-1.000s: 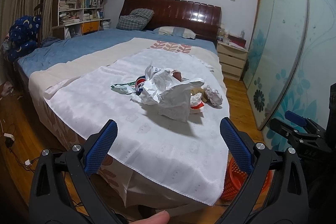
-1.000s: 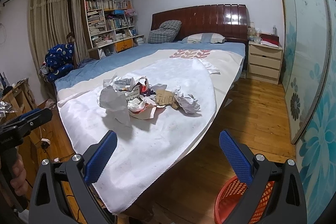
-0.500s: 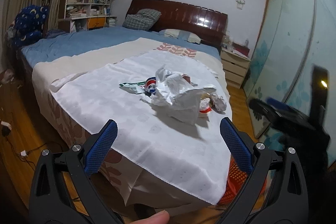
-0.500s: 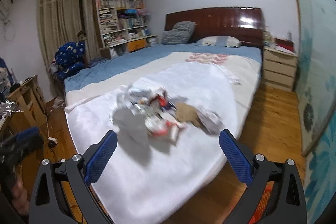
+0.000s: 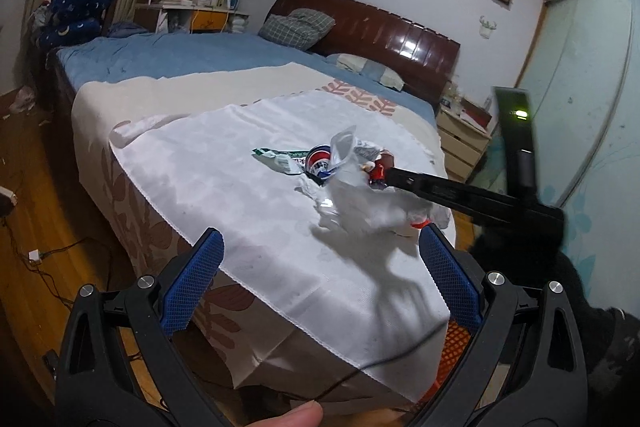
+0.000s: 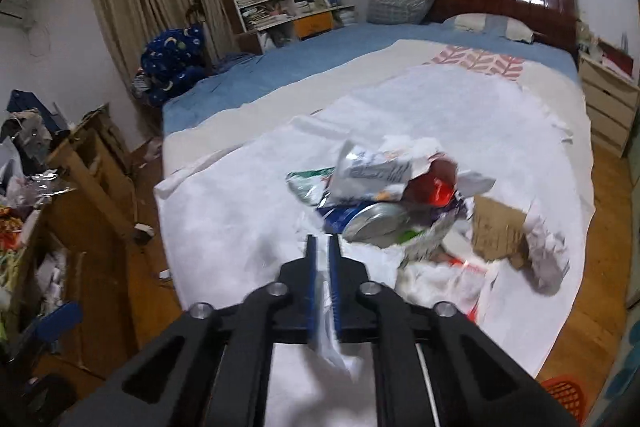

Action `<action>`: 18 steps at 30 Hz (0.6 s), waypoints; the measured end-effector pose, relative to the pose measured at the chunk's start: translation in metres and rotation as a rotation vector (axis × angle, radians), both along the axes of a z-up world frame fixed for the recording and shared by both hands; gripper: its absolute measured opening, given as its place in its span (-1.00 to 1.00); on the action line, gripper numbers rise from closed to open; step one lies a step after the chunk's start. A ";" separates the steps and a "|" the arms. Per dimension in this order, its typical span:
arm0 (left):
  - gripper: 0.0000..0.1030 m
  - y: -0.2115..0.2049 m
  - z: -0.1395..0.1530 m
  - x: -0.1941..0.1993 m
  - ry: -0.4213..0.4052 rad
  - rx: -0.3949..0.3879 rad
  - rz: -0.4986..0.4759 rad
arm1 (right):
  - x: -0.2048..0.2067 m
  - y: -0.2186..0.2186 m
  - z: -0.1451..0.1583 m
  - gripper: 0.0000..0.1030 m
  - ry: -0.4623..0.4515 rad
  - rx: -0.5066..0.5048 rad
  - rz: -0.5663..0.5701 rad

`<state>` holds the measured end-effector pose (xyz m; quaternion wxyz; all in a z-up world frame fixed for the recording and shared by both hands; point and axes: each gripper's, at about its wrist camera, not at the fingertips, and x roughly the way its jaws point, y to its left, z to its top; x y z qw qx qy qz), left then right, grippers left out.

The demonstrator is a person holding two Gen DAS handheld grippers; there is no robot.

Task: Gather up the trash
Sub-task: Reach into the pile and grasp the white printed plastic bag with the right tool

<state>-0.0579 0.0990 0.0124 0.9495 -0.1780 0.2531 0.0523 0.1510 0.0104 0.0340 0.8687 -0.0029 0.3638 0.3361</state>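
- Two views covered the moment; the left wrist view came first. The left gripper stood with its fingers spread wide and nothing between them, short of the bed's near corner.
- The trash pile lay ahead of those fingers, on the white cloth and toward its right edge.
- The right gripper reached in from the right, its tip at the pile among the crumpled white paper. This was judged the nearer hand.
- An orange basket showed on the floor past the bed corner, beside the left gripper's right finger.
- In the right wrist view, the right gripper's fingers were drawn together on a fold of thin white material; whether wrapper or paper could not be told.
- The remaining trash, including a can lying on its side and a red wrapper, lay ahead and right of the fingertips.
- The basket rim appeared at the lower right, so the carry was judged to run rightward off the bed.
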 end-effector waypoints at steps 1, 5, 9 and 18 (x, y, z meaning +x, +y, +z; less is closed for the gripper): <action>0.89 0.001 0.000 0.000 0.001 -0.002 0.003 | -0.005 -0.006 0.002 -0.93 0.010 0.030 0.009; 0.89 0.002 -0.004 0.002 0.008 -0.025 0.015 | -0.018 -0.027 0.004 -0.93 0.028 0.039 0.013; 0.89 -0.003 -0.008 0.009 0.025 -0.022 0.014 | -0.034 -0.042 -0.019 -0.82 0.076 0.027 0.062; 0.89 0.008 -0.010 0.006 0.017 -0.030 0.061 | -0.080 -0.019 -0.056 0.58 -0.081 -0.098 0.171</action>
